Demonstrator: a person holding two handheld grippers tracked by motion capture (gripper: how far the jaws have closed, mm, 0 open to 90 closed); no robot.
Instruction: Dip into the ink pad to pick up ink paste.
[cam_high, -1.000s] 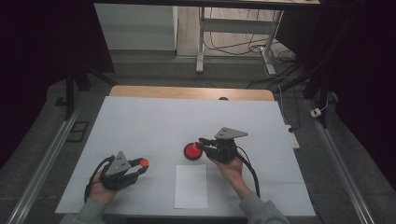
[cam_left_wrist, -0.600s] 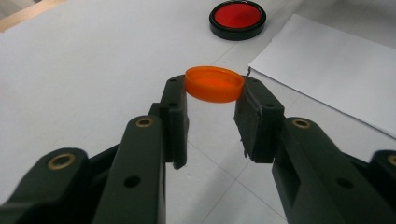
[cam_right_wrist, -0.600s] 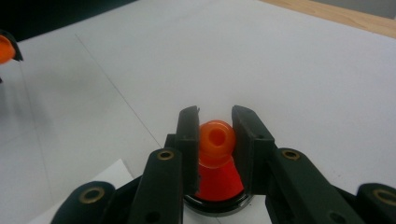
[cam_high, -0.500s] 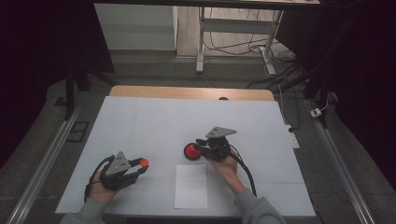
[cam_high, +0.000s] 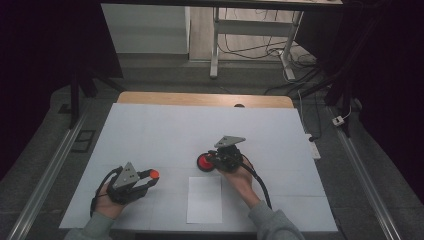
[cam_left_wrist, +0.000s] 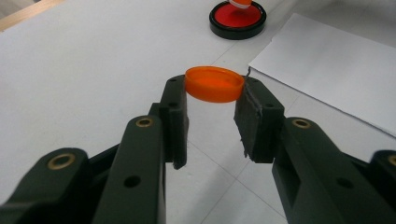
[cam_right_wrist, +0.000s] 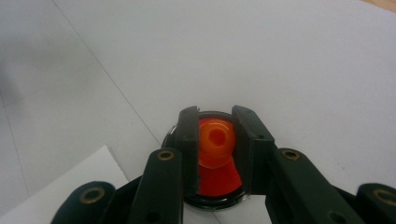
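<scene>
My left tool (cam_left_wrist: 212, 100) clamped on orange cap (cam_left_wrist: 215, 84), lower left of high view, above worktop (cam_high: 150, 130); my right tool (cam_right_wrist: 217, 140) closed on orange knob (cam_right_wrist: 215, 142) over red disc (cam_high: 205, 162), frame centre; step: hold both; next, probably: bring cap to knob, align squarely.

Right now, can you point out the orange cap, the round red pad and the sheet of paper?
orange cap (cam_left_wrist: 215, 84): left gripper view, middle of its top face.
round red pad (cam_left_wrist: 237, 19): left gripper view, its red surface.
sheet of paper (cam_high: 204, 200): high view, middle of the sheet.
</scene>
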